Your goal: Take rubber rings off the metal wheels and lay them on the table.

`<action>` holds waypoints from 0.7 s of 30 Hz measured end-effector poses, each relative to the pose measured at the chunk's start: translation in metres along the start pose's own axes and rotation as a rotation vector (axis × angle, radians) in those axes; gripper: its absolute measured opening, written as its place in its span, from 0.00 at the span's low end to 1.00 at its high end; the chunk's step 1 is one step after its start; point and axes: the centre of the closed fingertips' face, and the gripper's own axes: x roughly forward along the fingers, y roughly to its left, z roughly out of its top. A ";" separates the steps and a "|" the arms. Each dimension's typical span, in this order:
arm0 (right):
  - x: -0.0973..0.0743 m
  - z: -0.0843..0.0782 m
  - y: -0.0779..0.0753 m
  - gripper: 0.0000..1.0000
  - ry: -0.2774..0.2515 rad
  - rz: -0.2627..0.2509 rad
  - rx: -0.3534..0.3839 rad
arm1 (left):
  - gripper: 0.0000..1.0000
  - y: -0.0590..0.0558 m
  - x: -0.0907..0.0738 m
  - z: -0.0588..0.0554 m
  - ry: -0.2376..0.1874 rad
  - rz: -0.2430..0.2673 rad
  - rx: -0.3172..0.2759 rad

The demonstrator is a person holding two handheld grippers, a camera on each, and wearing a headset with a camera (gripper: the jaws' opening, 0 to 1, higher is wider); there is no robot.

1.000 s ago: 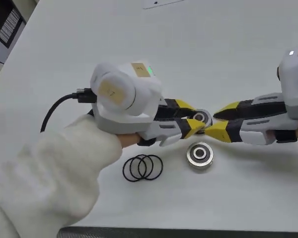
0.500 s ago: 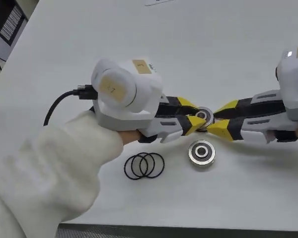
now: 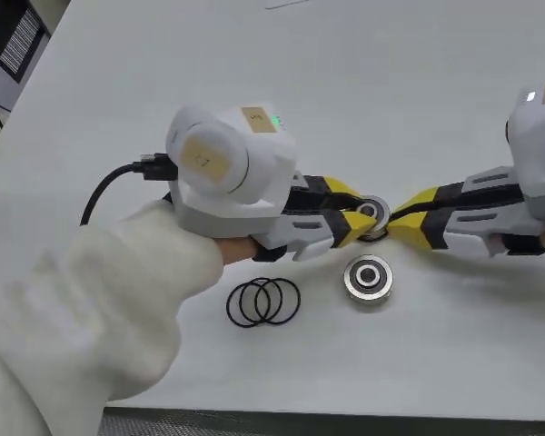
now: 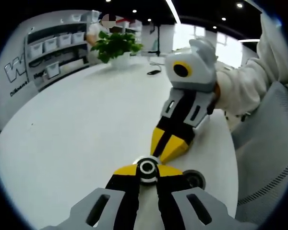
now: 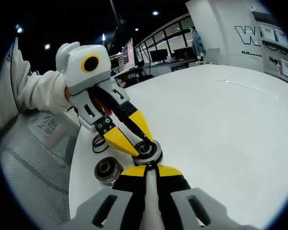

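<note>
Head view: a white, smooth surface (image 3: 391, 91) carries a loose round metal wheel (image 3: 368, 278), lying flat, bright and polished, with a dark band around its hub. Just left of the loose wheel lie three thin black rubber rings (image 3: 263, 302), flat on the surface and overlapping one another in a short row. Just above the loose wheel, a second shiny metal wheel (image 3: 371, 213) of the same kind is held off the surface. The left gripper (image 3: 352, 216), with a white plastic body and black arms ending in yellow wedge tips, has its jaws closed narrowly on this held wheel, one tip on each side of it. A fuzzy white sleeve (image 3: 91, 309) covers the arm behind it, and a black cable (image 3: 104, 191) runs from its rear.

The right gripper (image 3: 401, 225), of the same build, comes in from the right of the loose wheel. Its jaws are pressed together, only a thin line between the yellow tips, and the joined point touches the rim of the held wheel. Whether rubber is pinched between them cannot be told. Right gripper view gives the held wheel a grooved, ribbed edge; the loose wheel lies beside it, lower left.
</note>
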 end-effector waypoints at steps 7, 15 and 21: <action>-0.002 0.001 0.002 0.03 -0.001 -0.011 -0.008 | 0.14 0.000 0.000 0.000 0.001 -0.001 0.000; -0.003 0.002 0.002 0.00 -0.003 -0.027 0.031 | 0.14 0.000 0.001 0.000 -0.003 -0.002 0.001; -0.005 0.001 -0.001 0.00 -0.032 -0.033 0.175 | 0.14 0.001 0.001 0.000 -0.026 -0.001 0.006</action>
